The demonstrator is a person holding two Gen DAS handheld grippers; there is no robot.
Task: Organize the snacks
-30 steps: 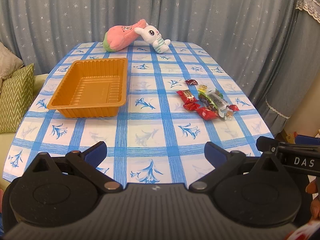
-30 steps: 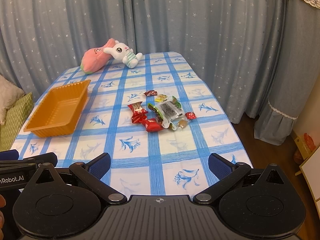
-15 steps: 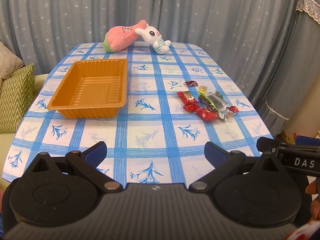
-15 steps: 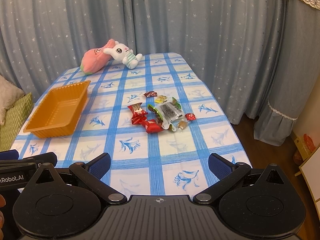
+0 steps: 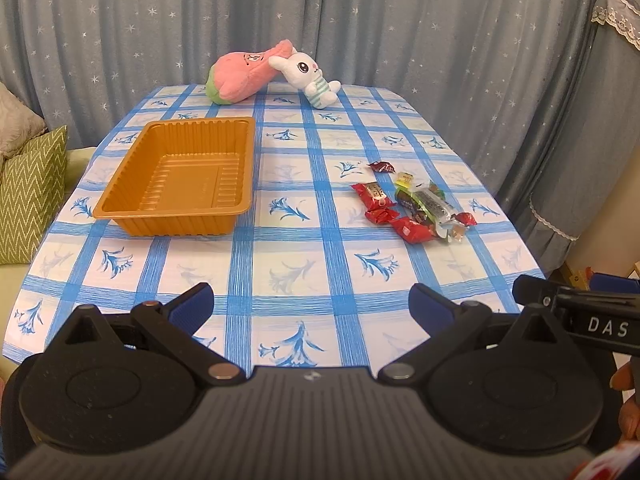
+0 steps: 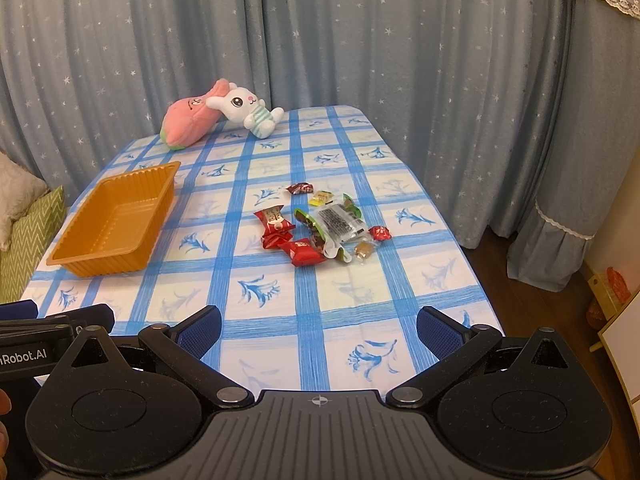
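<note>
From the left camera, the left gripper (image 5: 311, 300) is spread wide with nothing in it, above the near end of the table (image 5: 280, 272). An orange tray (image 5: 180, 178) sits on the left side of the blue checked cloth. It looks empty. A little pile of snacks (image 5: 416, 208) lies on the right side, well apart from the tray. A pink soft toy (image 5: 244, 76) and a white bunny (image 5: 308, 78) lie touching at the far end.

From the right camera, the right gripper (image 6: 319, 330) is also spread wide and holds nothing. The snacks (image 6: 320, 224) lie ahead of it, in the middle of the table (image 6: 320, 320). The tray (image 6: 116, 224) is off to the left. A green cushion (image 6: 28, 240) peeks in beside the table.
</note>
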